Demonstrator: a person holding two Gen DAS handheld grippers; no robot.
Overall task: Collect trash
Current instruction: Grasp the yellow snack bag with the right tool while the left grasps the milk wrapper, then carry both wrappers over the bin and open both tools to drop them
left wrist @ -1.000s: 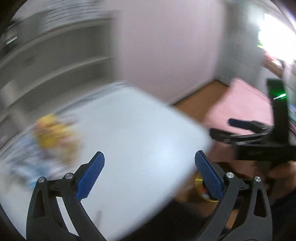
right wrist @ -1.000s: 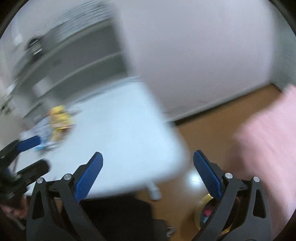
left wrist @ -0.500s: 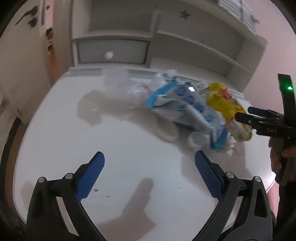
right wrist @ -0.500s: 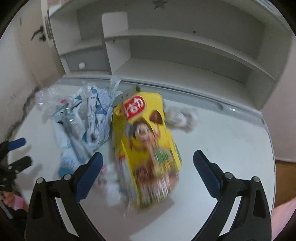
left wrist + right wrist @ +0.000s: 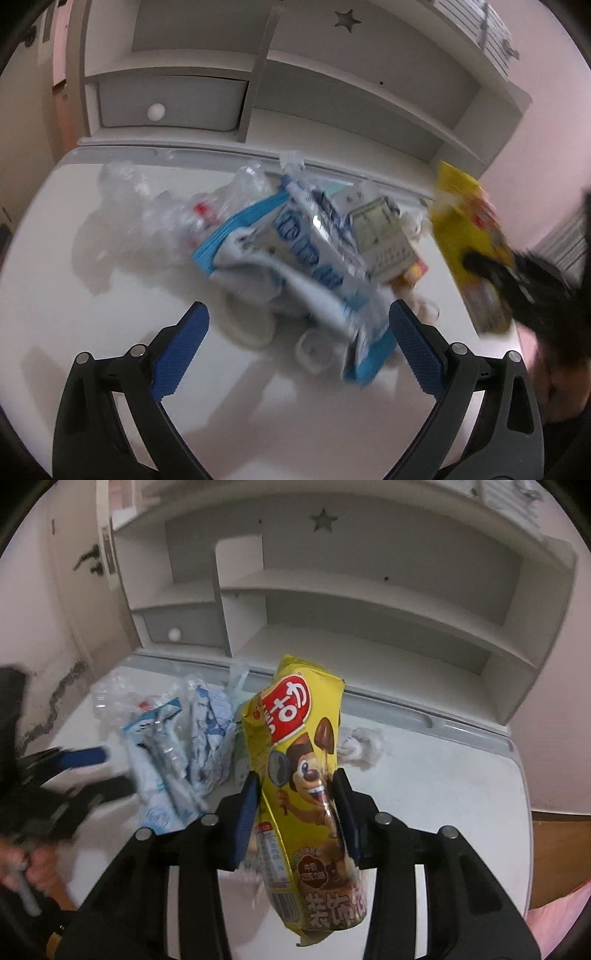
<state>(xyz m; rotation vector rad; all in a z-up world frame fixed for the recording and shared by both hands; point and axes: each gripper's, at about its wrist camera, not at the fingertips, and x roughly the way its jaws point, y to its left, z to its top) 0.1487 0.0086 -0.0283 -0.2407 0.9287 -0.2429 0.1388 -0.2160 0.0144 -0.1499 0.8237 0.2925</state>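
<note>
The right gripper has just been closing, and its blue pads now clamp the yellow snack bag across its middle. The bag stands lengthwise between them above the white table. At ten o'clock from the bag lie a blue-and-white wrapper and clear plastic; a crumpled tissue sits at two o'clock. The left gripper hangs over the wrapper pile with its jaws wide apart, holding nothing. White shelves stand behind.

The yellow snack bag bears white Korean lettering on a red oval and brown Chinese characters below.
</note>
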